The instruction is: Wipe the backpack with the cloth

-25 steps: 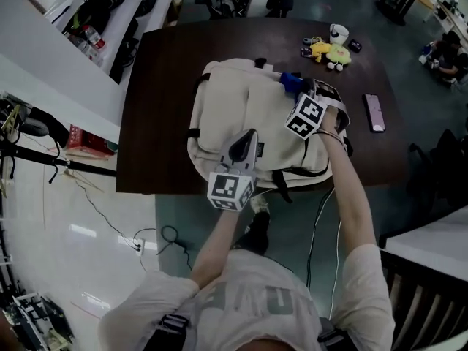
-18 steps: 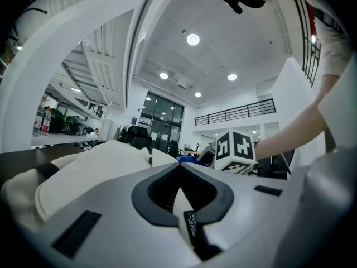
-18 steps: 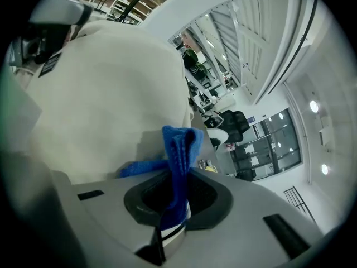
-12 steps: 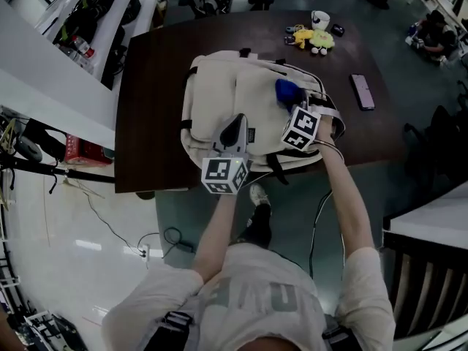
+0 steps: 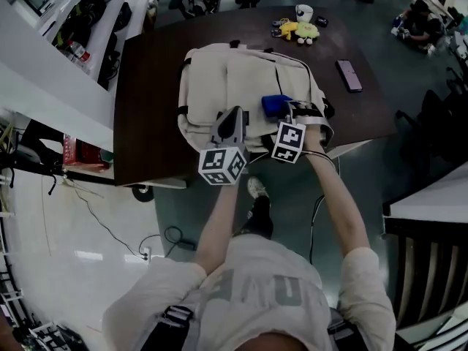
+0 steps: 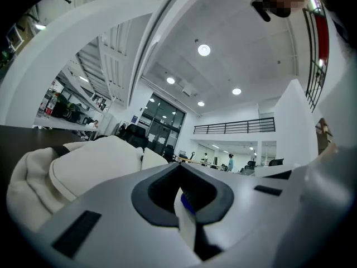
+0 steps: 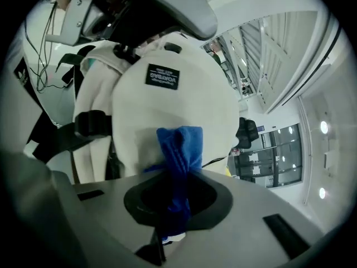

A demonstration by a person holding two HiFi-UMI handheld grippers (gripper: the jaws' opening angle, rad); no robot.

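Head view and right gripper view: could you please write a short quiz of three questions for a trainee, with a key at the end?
1. True or false: the right tool is empty.
2. The blue cloth presses on: A) a laptop, B) the backpack, C) a plate.
3. Fill in: in the head view, the phone lies on the table to the ____ of the backpack.
Key: 1 false, it is shut on the cloth; 2 B; 3 right.
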